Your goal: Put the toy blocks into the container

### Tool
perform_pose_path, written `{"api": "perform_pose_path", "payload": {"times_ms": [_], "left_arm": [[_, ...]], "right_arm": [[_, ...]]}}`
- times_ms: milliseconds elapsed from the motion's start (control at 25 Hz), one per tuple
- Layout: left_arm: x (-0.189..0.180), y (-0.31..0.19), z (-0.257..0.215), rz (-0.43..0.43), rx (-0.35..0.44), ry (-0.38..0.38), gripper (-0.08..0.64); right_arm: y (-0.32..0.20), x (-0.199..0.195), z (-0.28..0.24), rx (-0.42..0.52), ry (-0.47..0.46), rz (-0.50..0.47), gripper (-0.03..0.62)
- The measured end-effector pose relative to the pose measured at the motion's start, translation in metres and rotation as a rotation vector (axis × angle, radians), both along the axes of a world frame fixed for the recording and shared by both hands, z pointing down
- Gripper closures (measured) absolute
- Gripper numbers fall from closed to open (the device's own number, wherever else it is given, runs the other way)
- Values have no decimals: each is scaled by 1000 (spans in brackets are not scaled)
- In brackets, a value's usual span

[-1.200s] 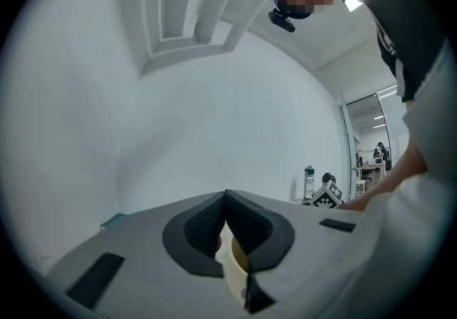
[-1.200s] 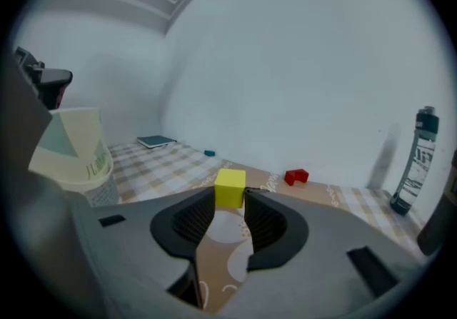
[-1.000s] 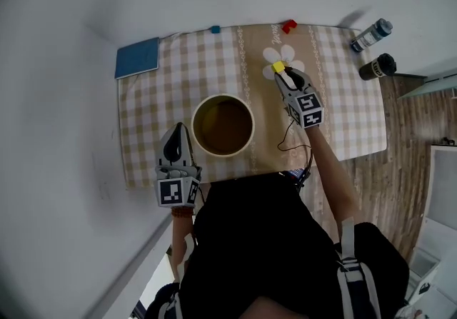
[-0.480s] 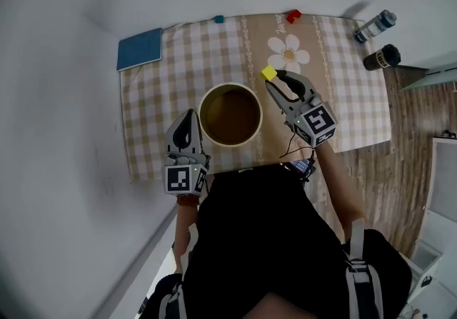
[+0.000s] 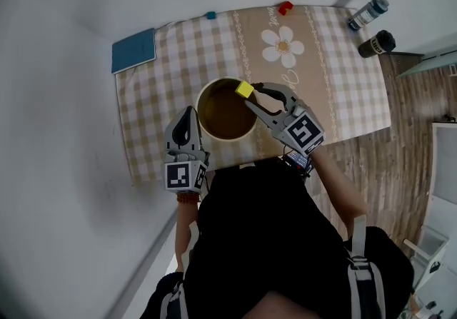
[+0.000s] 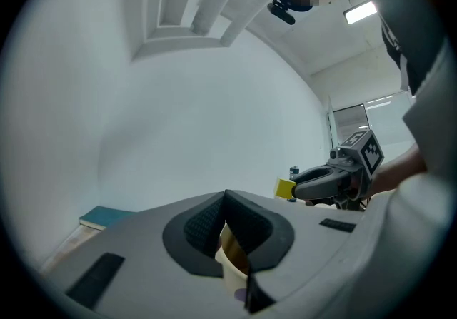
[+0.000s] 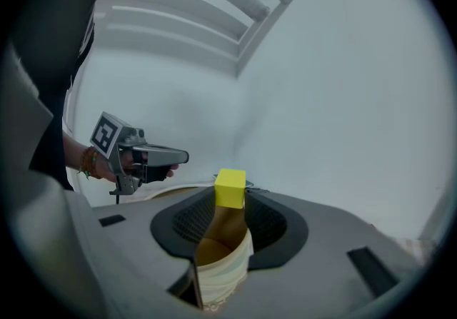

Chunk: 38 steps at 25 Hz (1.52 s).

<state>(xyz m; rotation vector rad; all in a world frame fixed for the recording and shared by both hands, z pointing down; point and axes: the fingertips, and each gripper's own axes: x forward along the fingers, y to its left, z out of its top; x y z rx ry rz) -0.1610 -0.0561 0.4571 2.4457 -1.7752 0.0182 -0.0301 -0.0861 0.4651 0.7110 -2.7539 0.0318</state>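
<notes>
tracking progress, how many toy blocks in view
3: yellow block in the right hand-held gripper above the container; blue block and red block at the far edge of the table. Others may lie hidden inside.

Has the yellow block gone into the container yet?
No, the yellow block is gripped by the fingers of the right gripper, up in the air over the rim of the container.

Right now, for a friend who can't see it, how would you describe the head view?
Seen from above, the right tool holds a yellow block over the rim of a round cream container on a checked tablecloth. The left tool is shut, beside it.
</notes>
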Motion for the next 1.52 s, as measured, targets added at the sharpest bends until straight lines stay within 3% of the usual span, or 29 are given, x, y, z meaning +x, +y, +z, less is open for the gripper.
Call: {"api": "perform_pose_path", "payload": {"times_ms": [480,920,1200,1360,1520], "left_arm": [[-1,4,1,-1,3,-6,568],[5,2,3,16,-3,-27,568],[5,0,2,10,-3,-27,568],[5,1,3,-2,-12,-34,568],[5,1,4,-18,-23,-40,568]], "right_arm": [[19,-12,6,-5,14,-97,456],[31,-18,0,-9,-57,-157,454],[9,-3,-7,4,-94,-99,454],[-28,25,-9,-4,-143,6,454],[-80,61,0,7,-130,114,454]]}}
